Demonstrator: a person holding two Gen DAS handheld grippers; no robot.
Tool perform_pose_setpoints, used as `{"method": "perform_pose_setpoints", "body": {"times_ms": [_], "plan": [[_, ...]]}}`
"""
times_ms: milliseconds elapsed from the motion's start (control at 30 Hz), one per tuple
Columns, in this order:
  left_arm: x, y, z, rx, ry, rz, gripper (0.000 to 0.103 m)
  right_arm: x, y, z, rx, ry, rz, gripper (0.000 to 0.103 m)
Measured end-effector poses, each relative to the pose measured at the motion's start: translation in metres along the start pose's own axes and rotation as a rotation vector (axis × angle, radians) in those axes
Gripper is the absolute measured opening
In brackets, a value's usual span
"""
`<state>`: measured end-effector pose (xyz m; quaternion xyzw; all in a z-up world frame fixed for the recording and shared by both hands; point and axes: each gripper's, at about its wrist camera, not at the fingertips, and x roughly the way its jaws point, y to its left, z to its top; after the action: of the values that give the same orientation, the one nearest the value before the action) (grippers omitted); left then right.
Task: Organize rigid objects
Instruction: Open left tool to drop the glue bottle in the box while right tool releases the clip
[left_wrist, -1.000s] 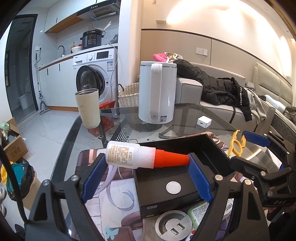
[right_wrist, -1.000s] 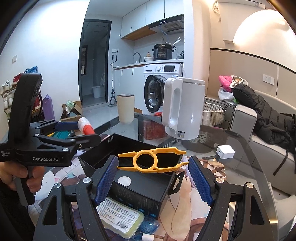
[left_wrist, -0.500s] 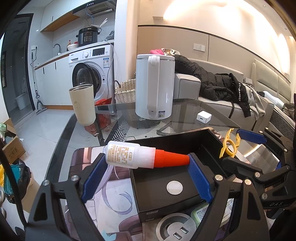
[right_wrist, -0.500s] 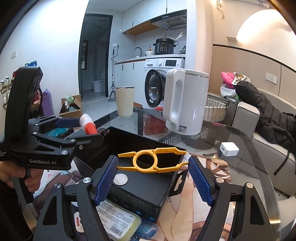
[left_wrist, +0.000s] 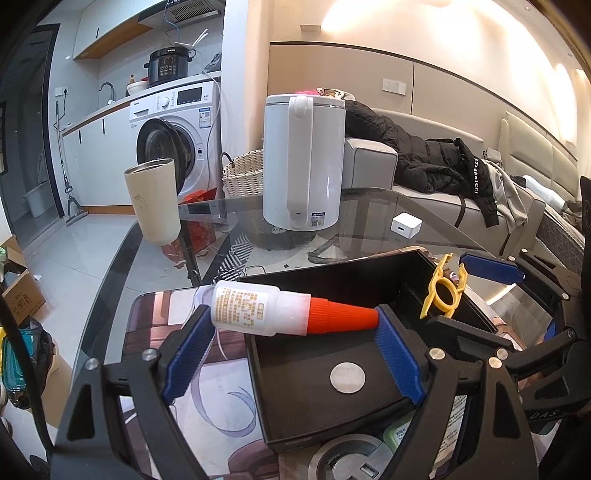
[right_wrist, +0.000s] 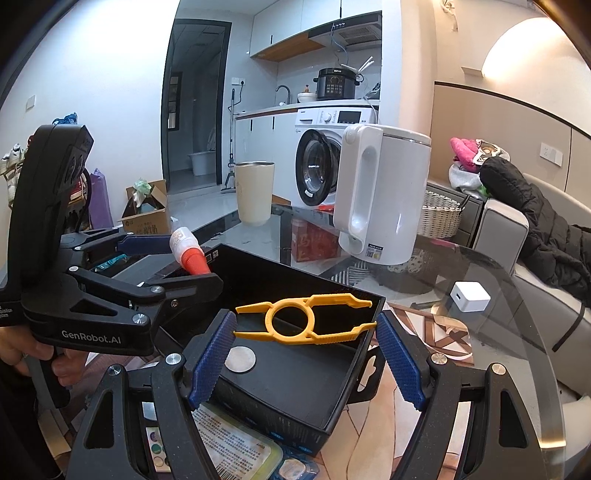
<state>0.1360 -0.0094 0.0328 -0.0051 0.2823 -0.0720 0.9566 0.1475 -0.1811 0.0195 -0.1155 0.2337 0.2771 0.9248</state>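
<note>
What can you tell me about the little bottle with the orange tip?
The bottle is small, of whitish see-through plastic, with a label of tiny orange print and a long ribbed orange cone cap. It lies sideways, cap end slightly lower, clamped end to end between the left gripper's blue pads, held above the near left edge of the open black box.

A white electric kettle (left_wrist: 301, 166) and a cream tumbler (left_wrist: 153, 201) stand on a glass table (left_wrist: 369, 225), with a small white charger cube (left_wrist: 406, 224) nearby. Behind are a front-loading washing machine (left_wrist: 173, 140), a wicker basket (left_wrist: 242, 175), and a black jacket (left_wrist: 424, 155) on a grey sofa (left_wrist: 369, 166).
</note>
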Motion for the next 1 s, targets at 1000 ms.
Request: {"method": "perform_pose_setpoints", "body": {"times_ms": [1000], "plan": [[-0.015, -0.009, -0.004, -0.003, 0.02, 0.029, 0.103, -0.024, -0.002, -0.007, 0.0, -0.023, -0.044, 0.099]]}}
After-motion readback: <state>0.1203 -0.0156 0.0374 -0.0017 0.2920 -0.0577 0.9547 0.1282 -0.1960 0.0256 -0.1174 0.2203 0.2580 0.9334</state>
